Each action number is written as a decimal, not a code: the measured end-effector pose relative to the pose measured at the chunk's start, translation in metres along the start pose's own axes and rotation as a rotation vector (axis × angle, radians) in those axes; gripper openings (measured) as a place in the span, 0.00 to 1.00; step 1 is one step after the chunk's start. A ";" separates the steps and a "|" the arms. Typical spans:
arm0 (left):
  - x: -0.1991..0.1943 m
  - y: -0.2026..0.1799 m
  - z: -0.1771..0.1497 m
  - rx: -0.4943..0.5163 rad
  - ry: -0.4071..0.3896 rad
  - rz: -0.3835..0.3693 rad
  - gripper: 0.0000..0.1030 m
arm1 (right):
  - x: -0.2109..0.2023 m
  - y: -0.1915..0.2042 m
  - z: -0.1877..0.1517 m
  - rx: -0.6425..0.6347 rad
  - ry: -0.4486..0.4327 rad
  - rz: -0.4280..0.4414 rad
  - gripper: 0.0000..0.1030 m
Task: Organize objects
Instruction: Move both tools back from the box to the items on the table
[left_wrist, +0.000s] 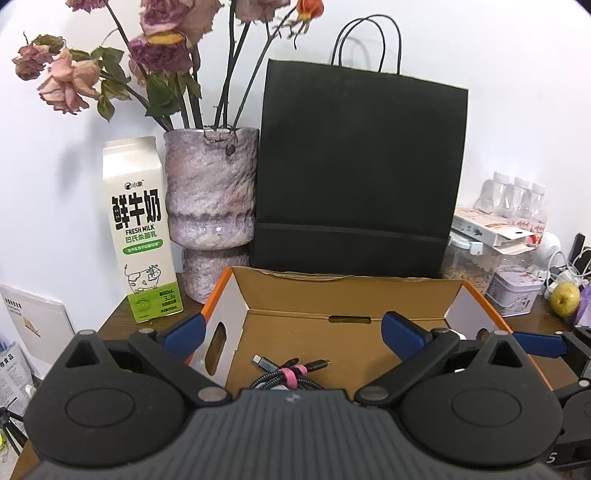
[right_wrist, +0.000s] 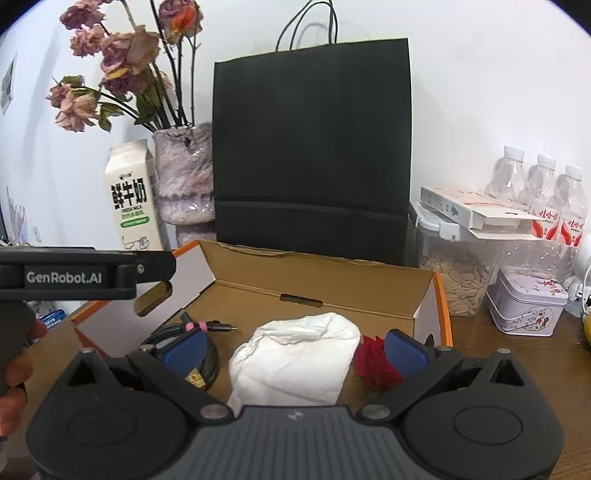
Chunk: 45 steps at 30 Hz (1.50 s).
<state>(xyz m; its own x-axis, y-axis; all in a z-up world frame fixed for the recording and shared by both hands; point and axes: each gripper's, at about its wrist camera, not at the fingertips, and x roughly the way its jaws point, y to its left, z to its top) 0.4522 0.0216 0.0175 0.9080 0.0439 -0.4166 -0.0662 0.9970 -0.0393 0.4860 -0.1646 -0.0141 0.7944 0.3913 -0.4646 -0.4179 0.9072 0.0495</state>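
Two grippers: both over the near edge of one open box, nothing between either pair of fingers.
Table: dark brown wooden top (right_wrist: 476, 332), carries everything listed.
Bag: tall black paper carrier bag with cord handles (left_wrist: 358, 173), upright against the white wall, just behind the box.
Box: open brown cardboard box with orange edges and white outer walls (right_wrist: 314, 273), flaps up, slot handles cut in the walls.
Vase: mottled purple ceramic vase (left_wrist: 210, 206) with dried pink roses, left of the bag, touching or nearly so.
Carton: white and green fresh-milk carton (left_wrist: 142, 236), upright, just left of the vase.
Left gripper: black frame, blue pads (left_wrist: 291, 332), jaws spread wide, released; held over the box's left part.
Right gripper: same build (right_wrist: 295, 349), jaws spread wide, released; over the box's right part.
Cloth: crumpled white cloth or tissue bundle (right_wrist: 295, 354), on the box floor, centre.
Cable: coiled dark braided cable with pink tie (left_wrist: 286, 376), box floor, left of the cloth.
Rose: small red flower head (right_wrist: 375, 363), box floor, right of the cloth, beside the right gripper's right pad.
Hand: person's fingers (right_wrist: 16, 369) on the left tool's grip, seen at the right wrist view's left edge.
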 end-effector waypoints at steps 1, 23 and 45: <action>-0.004 0.000 0.000 0.000 -0.003 -0.001 1.00 | -0.003 0.001 0.000 -0.001 -0.001 0.001 1.00; -0.094 0.004 -0.029 -0.042 -0.026 -0.021 1.00 | -0.076 0.022 -0.031 -0.013 -0.008 -0.002 1.00; -0.181 0.000 -0.078 -0.033 0.023 -0.006 1.00 | -0.162 0.047 -0.084 -0.038 0.018 -0.033 1.00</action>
<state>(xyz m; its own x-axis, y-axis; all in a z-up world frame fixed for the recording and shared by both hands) 0.2556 0.0086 0.0224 0.8988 0.0359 -0.4369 -0.0745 0.9946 -0.0716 0.3006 -0.1981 -0.0113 0.8000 0.3585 -0.4811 -0.4084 0.9128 0.0010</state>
